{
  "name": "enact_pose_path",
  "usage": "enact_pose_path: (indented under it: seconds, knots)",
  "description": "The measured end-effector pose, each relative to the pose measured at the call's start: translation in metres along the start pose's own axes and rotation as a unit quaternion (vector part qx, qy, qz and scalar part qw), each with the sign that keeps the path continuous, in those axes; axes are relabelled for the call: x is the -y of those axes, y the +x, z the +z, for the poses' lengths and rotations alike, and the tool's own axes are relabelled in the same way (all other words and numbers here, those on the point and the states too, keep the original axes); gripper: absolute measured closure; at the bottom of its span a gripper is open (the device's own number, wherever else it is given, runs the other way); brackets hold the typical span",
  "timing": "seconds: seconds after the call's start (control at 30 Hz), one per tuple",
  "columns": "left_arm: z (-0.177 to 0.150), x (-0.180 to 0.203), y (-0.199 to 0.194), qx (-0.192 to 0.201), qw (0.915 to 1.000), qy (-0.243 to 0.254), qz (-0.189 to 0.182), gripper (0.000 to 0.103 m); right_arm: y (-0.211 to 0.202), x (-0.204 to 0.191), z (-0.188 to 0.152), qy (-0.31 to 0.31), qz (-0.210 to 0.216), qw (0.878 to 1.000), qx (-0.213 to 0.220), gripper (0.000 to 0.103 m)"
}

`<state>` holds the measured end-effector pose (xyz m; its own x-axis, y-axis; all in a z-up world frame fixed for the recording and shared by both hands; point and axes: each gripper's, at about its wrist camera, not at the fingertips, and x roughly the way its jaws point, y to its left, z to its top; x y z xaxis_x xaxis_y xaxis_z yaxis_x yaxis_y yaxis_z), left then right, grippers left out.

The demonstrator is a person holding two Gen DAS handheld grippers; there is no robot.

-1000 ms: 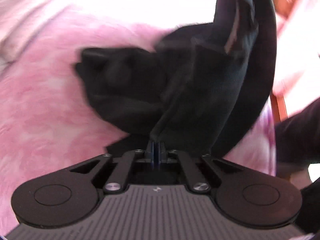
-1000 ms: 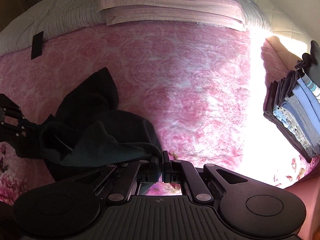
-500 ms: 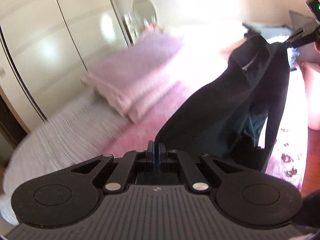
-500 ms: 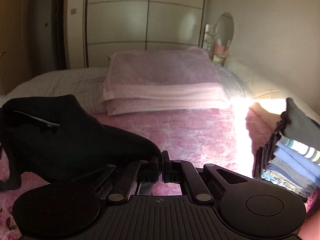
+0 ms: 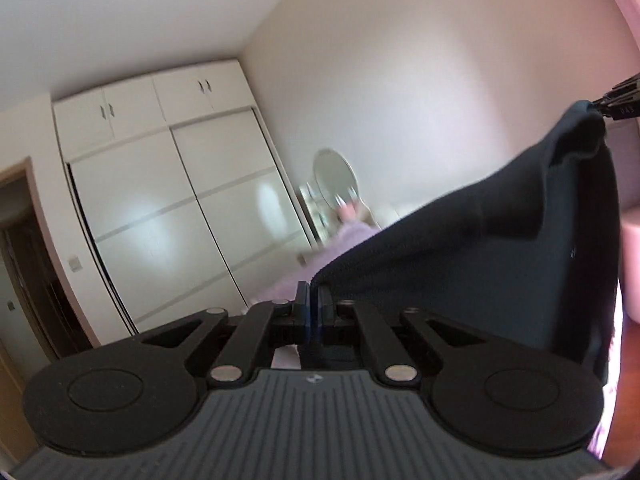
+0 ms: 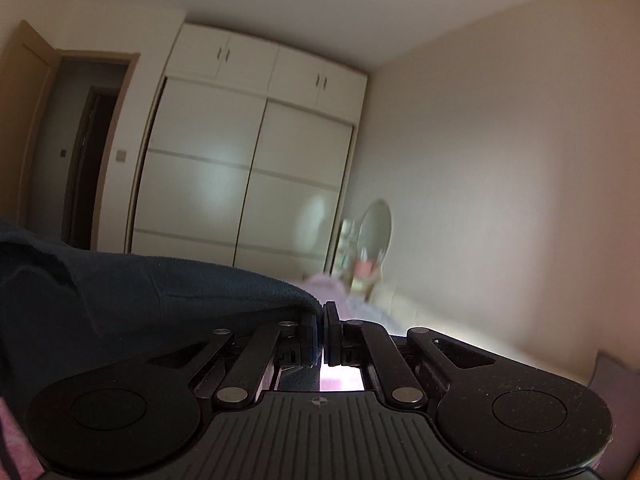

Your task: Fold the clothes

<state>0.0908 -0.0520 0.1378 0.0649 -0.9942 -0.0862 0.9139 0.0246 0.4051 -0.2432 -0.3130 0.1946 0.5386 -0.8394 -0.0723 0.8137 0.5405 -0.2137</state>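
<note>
Both tools pinch the dark garment (image 5: pixel 500 264) aloft — left tool (image 5: pixel 309 296) and right tool (image 6: pixel 323 316) clamped on its top edge — and the soft, light cloth sags between them, so its corners seem the surest holds.

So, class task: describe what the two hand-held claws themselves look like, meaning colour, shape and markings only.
Both look alike. The left claw and right claw are matte black, with two flat narrow fingers, angled linkage bars joined by silver rivets, and two round disc-shaped lobes at the sides. Behind sits a grey ribbed plate bearing a small crosshair mark. No cables or sleeves show.
</note>
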Motion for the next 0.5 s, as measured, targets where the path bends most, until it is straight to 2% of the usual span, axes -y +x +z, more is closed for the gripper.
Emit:
enact_pose_path:
  seconds: [0.1, 0.17, 0.23, 0.4, 0.5]
  knots:
    - [0.009, -0.004, 0.015, -0.006, 0.9999, 0.000, 0.009, 0.101, 0.017, -0.001, 0.020, -0.024, 0.000, 1.000, 0.019, 0.102]
    - [0.004, -0.003, 0.037, -0.026, 0.9996, 0.000, 0.012, 0.100, 0.049, 0.001, 0.018, -0.025, 0.012, 1.000, 0.006, 0.102]
    - [-0.014, 0.001, 0.073, -0.059, 0.9982, 0.000, 0.013, 0.100, 0.088, 0.000, 0.009, -0.027, 0.028, 0.999, -0.014, 0.102]
    - [-0.078, 0.019, 0.191, -0.162, 0.9866, 0.006, 0.021, 0.100, 0.230, -0.016, -0.049, -0.050, 0.088, 0.991, -0.085, 0.102]
    - [-0.127, 0.026, 0.279, -0.241, 0.9698, -0.001, 0.035, 0.100, 0.343, -0.031, -0.092, -0.067, 0.134, 0.981, -0.124, 0.102]
